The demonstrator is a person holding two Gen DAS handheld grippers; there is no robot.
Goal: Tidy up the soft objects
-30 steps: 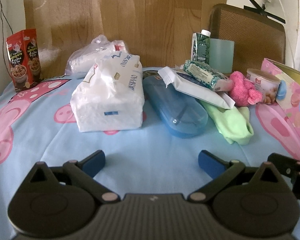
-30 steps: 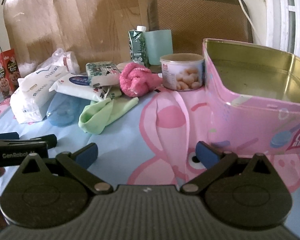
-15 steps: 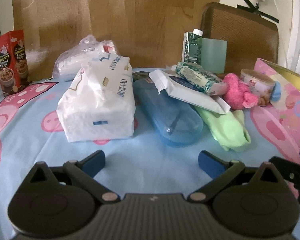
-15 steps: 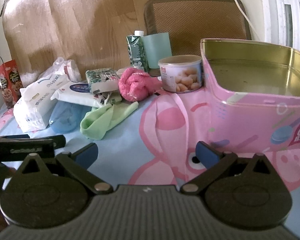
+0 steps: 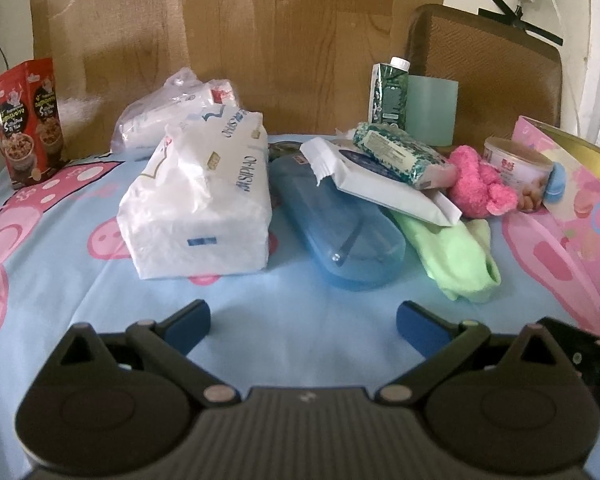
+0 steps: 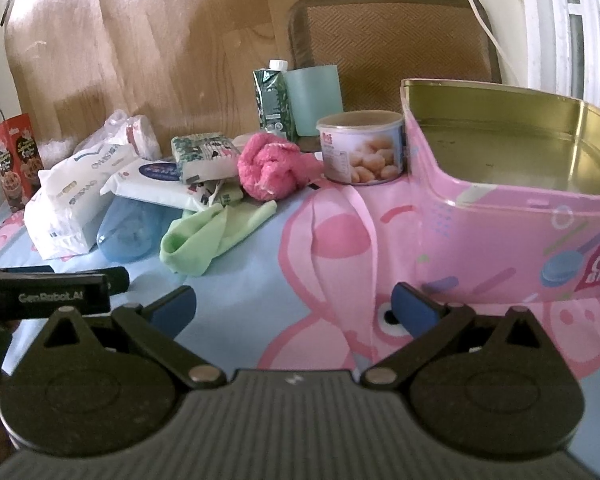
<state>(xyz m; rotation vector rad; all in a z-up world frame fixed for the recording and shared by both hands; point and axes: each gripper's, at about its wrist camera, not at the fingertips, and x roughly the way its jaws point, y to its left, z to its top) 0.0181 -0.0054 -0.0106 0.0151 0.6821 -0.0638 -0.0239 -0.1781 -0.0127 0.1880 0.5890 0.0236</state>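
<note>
Both grippers empty, jaws spread wide, hovering low over the cartoon-print sheet [image 5: 300, 312]. Left gripper [image 5: 303, 320] faces the clutter pile. Right gripper [image 6: 294, 310] faces the gap between the pile and the pink tin [image 6: 500, 216], which sits at its 2 o'clock, lid off and nothing visible inside. Likely the drop-off for soft things, hence the right tool parked beside it.

Soft items, left view:
- Green cloth [image 5: 456, 256] at 1 o'clock, nearest soft piece. Long axis runs near-to-far, open bunched end toward the camera, far end tucked under the wipes pack [image 5: 384, 184]. Judgement: pulling it may drag the stack above.
- Pink fluffy cloth [image 5: 480, 188] at 2 o'clock, balled up, no clear long axis, touching the snack tub [image 5: 520, 172].
- Tissue pack [image 5: 204, 208] at 11 o'clock, long axis away from camera, short end facing the jaws.
- Small printed tissue pack [image 5: 400, 154] lying on top of the wipes pack, axis slanting left-far to right-near.

Blue hard case [image 5: 340, 224] at 12 o'clock lies under the wipes pack, axis diagonal, rounded end toward the camera. Not soft, probably stays.

Nothing sorted yet by the look of it. First pick probably green or pink cloth.
</note>
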